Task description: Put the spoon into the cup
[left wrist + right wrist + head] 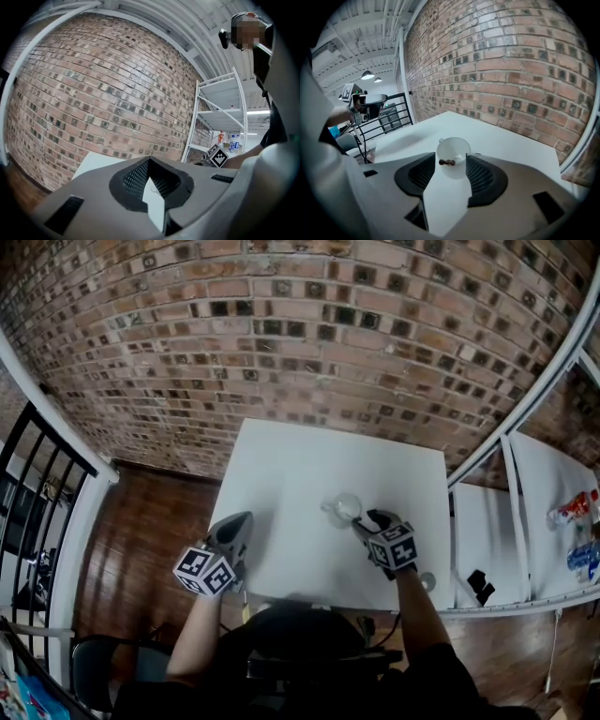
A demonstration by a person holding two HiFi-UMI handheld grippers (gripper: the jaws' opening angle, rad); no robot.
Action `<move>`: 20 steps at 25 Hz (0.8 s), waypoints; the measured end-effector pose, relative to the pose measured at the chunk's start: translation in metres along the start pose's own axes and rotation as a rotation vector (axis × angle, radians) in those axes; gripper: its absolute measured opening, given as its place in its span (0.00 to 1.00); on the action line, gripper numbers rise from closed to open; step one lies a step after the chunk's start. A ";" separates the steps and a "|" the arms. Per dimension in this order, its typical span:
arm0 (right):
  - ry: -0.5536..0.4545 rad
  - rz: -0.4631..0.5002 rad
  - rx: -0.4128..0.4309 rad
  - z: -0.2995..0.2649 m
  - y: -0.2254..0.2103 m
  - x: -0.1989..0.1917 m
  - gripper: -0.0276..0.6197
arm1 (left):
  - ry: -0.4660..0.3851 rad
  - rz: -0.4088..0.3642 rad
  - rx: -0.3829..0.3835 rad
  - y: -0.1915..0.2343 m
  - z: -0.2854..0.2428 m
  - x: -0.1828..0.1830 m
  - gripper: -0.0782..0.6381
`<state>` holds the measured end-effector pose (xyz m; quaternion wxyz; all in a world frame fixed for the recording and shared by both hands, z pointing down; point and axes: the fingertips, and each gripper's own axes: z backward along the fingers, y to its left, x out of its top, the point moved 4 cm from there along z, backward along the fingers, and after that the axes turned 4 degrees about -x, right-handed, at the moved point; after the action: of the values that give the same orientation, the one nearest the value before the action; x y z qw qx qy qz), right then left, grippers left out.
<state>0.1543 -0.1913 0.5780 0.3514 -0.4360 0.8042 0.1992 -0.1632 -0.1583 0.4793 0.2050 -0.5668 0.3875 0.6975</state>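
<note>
A clear cup (pixel 344 508) stands on the white table (pixel 281 465), right of its middle. In the right gripper view the cup (pixel 453 147) sits just beyond my jaws, and the spoon lies inside it with its dark handle end (pixel 446 162) sticking over the near rim. My right gripper (pixel 451 157) is open, its pads either side of that handle end and off it; in the head view the right gripper (pixel 366 519) is at the cup's near right side. My left gripper (pixel 242 518) hovers level at the table's left edge, empty, its tips meeting (pixel 149 160).
A brick wall (pixel 309 324) runs behind the table. White shelving (pixel 525 474) with bottles (pixel 574 510) stands at the right. A black railing (pixel 37 474) and wooden floor (pixel 150 521) lie to the left.
</note>
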 end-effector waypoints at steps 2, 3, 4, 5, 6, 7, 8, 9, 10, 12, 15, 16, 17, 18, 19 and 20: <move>-0.040 -0.018 -0.019 0.008 -0.004 0.004 0.37 | 0.005 -0.011 -0.011 -0.001 -0.003 0.002 0.11; -0.059 -0.032 -0.023 0.012 -0.006 0.005 0.37 | 0.006 -0.020 -0.016 0.000 -0.005 0.005 0.11; -0.079 -0.048 -0.026 0.017 -0.008 0.007 0.37 | 0.003 -0.028 -0.019 0.000 -0.007 0.008 0.11; -0.100 -0.066 -0.027 0.023 -0.010 0.009 0.37 | -0.001 -0.035 -0.022 0.001 -0.009 0.011 0.12; -0.126 -0.085 -0.029 0.029 -0.012 0.011 0.37 | -0.005 -0.040 -0.026 0.001 -0.011 0.014 0.11; -0.157 -0.107 -0.032 0.035 -0.014 0.013 0.37 | -0.006 -0.044 -0.033 0.001 -0.012 0.016 0.11; -0.194 -0.131 -0.039 0.043 -0.016 0.016 0.35 | -0.007 -0.048 -0.041 0.000 -0.014 0.018 0.11; -0.233 -0.157 -0.048 0.051 -0.019 0.018 0.30 | -0.007 -0.050 -0.048 -0.001 -0.016 0.019 0.11; -0.268 -0.186 -0.059 0.059 -0.022 0.021 0.28 | -0.008 -0.053 -0.055 -0.002 -0.017 0.020 0.12; -0.322 -0.252 -0.075 0.074 -0.028 0.022 0.27 | -0.009 -0.056 -0.066 -0.005 -0.018 0.022 0.11; -0.389 -0.343 -0.094 0.093 -0.035 0.018 0.24 | -0.008 -0.055 -0.071 -0.008 -0.017 0.024 0.11; -0.413 -0.361 -0.113 0.100 -0.036 0.016 0.20 | -0.010 -0.055 -0.071 -0.009 -0.017 0.024 0.11; -0.437 -0.376 -0.136 0.106 -0.037 0.014 0.17 | -0.014 -0.054 -0.071 -0.011 -0.015 0.024 0.11; -0.460 -0.389 -0.156 0.111 -0.037 0.010 0.13 | -0.021 -0.052 -0.070 -0.012 -0.013 0.024 0.12; -0.483 -0.400 -0.171 0.116 -0.035 0.007 0.06 | -0.029 -0.049 -0.071 -0.014 -0.011 0.024 0.11; -0.501 -0.405 -0.183 0.120 -0.033 0.005 0.05 | -0.035 -0.047 -0.075 -0.017 -0.009 0.024 0.11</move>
<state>0.2271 -0.1364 0.4934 0.5302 -0.5541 0.5685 0.2977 -0.1514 -0.1588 0.4504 0.2065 -0.5707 0.3440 0.7165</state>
